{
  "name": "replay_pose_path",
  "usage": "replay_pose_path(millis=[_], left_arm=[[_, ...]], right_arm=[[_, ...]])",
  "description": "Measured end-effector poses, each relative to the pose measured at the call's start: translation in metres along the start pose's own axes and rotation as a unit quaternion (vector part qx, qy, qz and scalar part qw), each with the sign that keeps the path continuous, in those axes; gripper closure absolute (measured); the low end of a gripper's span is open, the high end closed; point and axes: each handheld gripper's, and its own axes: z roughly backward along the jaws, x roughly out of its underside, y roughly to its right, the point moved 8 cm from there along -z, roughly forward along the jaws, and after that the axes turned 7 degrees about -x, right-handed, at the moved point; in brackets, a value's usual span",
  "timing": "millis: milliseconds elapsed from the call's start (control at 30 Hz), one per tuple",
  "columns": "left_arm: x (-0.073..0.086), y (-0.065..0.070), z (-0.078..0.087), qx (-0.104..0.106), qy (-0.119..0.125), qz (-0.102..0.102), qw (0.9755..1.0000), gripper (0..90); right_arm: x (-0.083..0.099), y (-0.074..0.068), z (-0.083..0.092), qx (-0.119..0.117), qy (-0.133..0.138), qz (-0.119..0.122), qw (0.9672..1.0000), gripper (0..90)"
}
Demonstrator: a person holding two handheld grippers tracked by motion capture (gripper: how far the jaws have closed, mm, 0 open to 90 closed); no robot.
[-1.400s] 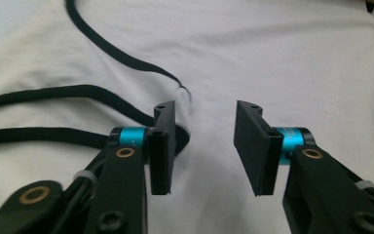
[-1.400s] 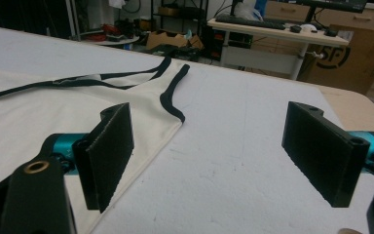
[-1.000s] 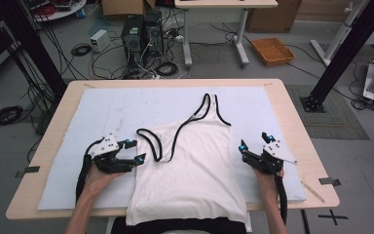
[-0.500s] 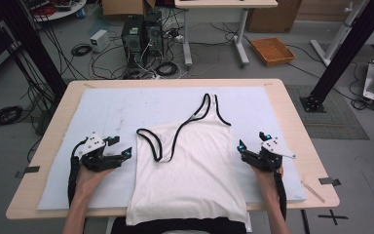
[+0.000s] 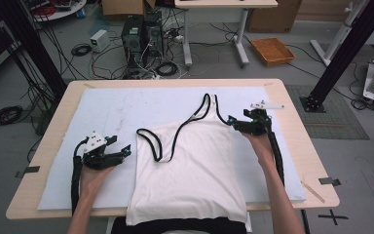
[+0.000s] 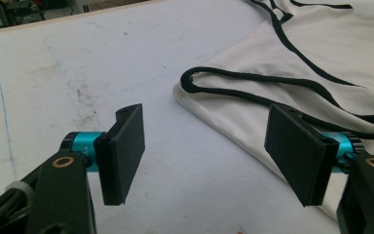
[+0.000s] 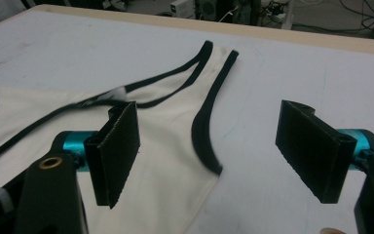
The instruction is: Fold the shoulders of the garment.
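Shifted since the earlier frames: right gripper (image 5: pixel 239 123), carried up the table from beside the garment's lower right flank to its right armhole; jaws just narrowing slightly, nothing pinched between them. Largest to smallest: wooden table (image 5: pixel 53 126), covered by a white mat (image 5: pixel 112 112). On the mat, centred toward the near edge, a white tank top (image 5: pixel 190 170) trimmed in black, lying flat, hem hanging over the near table edge, straps pointing away toward the far side. Left strap (image 5: pixel 148 139) curled into a loose loop on the mat; right strap (image 5: pixel 209 105) stretched straight ahead. Right gripper released, jaws spread, poised over the black-edged right armhole (image 7: pixel 202 131), with the fabric edge lying beneath the gap in the right gripper view. Left gripper (image 5: pixel 121 150) likewise released, jaws wide apart, resting low over the mat just beside the garment's left edge; in the left gripper view, the looped strap ahead, beyond the jaws, untouched. Floor behind the table: computer towers (image 5: pixel 139 34), tangled cables, an orange tray (image 5: pixel 271 51).
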Motion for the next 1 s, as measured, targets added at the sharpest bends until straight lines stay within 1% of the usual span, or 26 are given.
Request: replay_pose_path(millis=[67, 100, 133, 167, 200, 233, 267, 300, 333, 367, 400, 433, 467, 533, 600, 667, 733, 800, 867, 1000], left_arm=[[0.0, 0.0, 0.0, 0.0, 0.0, 0.004, 1.0, 31.0], [0.0, 0.0, 0.0, 0.001, -0.001, 0.003, 1.0, 31.0], [0.0, 0.0, 0.0, 0.001, -0.001, 0.003, 1.0, 31.0], [0.0, 0.0, 0.0, 0.001, -0.001, 0.003, 1.0, 31.0], [0.0, 0.0, 0.0, 0.0, 0.0, -0.001, 1.0, 31.0], [0.0, 0.001, 0.0, -0.003, 0.0, -0.006, 1.0, 31.0], [0.0, 0.001, 0.0, -0.004, 0.001, -0.007, 1.0, 31.0], [0.0, 0.001, 0.0, -0.004, 0.001, -0.007, 1.0, 31.1], [0.0, 0.001, 0.0, -0.007, 0.001, -0.008, 0.9999, 31.0], [0.0, 0.001, 0.0, -0.007, 0.002, -0.009, 0.9999, 31.1], [0.0, 0.001, 0.0, -0.007, 0.002, -0.009, 0.9999, 31.1], [0.0, 0.001, 0.0, -0.008, 0.003, -0.009, 0.9999, 31.1], [0.0, 0.001, 0.0, -0.008, 0.003, -0.009, 0.9999, 31.1], [0.0, 0.001, 0.001, -0.008, 0.004, -0.01, 0.9999, 31.2], [0.0, 0.001, 0.001, -0.011, 0.005, -0.008, 0.9999, 31.3], [0.0, 0.001, 0.0, -0.01, 0.003, -0.008, 0.9999, 31.5], [0.0, 0.001, 0.0, -0.009, 0.003, -0.008, 0.9999, 31.5], [0.0, 0.002, 0.0, -0.011, 0.003, -0.011, 0.9999, 31.5], [0.0, 0.002, 0.001, -0.013, 0.003, -0.013, 0.9998, 31.5], [0.0, 0.002, 0.001, -0.014, 0.005, -0.014, 0.9998, 31.6]], right_arm=[[-0.012, 0.005, -0.013, -0.001, -0.014, -0.003, 0.9999, 24.1], [-0.018, 0.007, -0.02, -0.003, -0.022, 0.0, 0.9998, 24.1], [-0.018, 0.007, -0.02, -0.003, -0.022, 0.0, 0.9998, 24.1], [-0.022, 0.009, -0.027, -0.002, -0.033, 0.003, 0.9994, 24.1], [-0.022, 0.009, -0.027, -0.002, -0.033, 0.003, 0.9994, 24.1], [-0.034, 0.017, -0.05, 0.006, -0.062, 0.012, 0.998, 29.2], [-0.037, 0.019, -0.058, 0.007, -0.074, 0.015, 0.9971, 30.5], [-0.037, 0.019, -0.058, 0.007, -0.074, 0.015, 0.9971, 30.5], [-0.044, 0.024, -0.073, 0.011, -0.09, 0.021, 0.9956, 32.5], [-0.047, 0.027, -0.08, 0.019, -0.098, 0.029, 0.9946, 33.4], [-0.047, 0.027, -0.08, 0.019, -0.098, 0.029, 0.9946, 33.4], [-0.051, 0.03, -0.087, 0.024, -0.105, 0.034, 0.9936, 33.7], [-0.055, 0.035, -0.099, 0.031, -0.117, 0.031, 0.9922, 34.0], [-0.058, 0.039, -0.109, 0.033, -0.126, 0.028, 0.991, 34.3], [-0.062, 0.043, -0.119, 0.038, -0.136, 0.029, 0.9895, 37.7], [-0.066, 0.045, -0.127, 0.057, -0.145, 0.046, 0.9867, 40.0], [-0.069, 0.047, -0.135, 0.057, -0.153, 0.048, 0.9854, 40.6], [-0.069, 0.05, -0.143, 0.063, -0.159, 0.044, 0.9844, 41.8], [-0.066, 0.053, -0.154, 0.06, -0.168, 0.029, 0.9835, 43.5], [-0.058, 0.055, -0.165, 0.062, -0.175, 0.023, 0.9823, 46.2]])
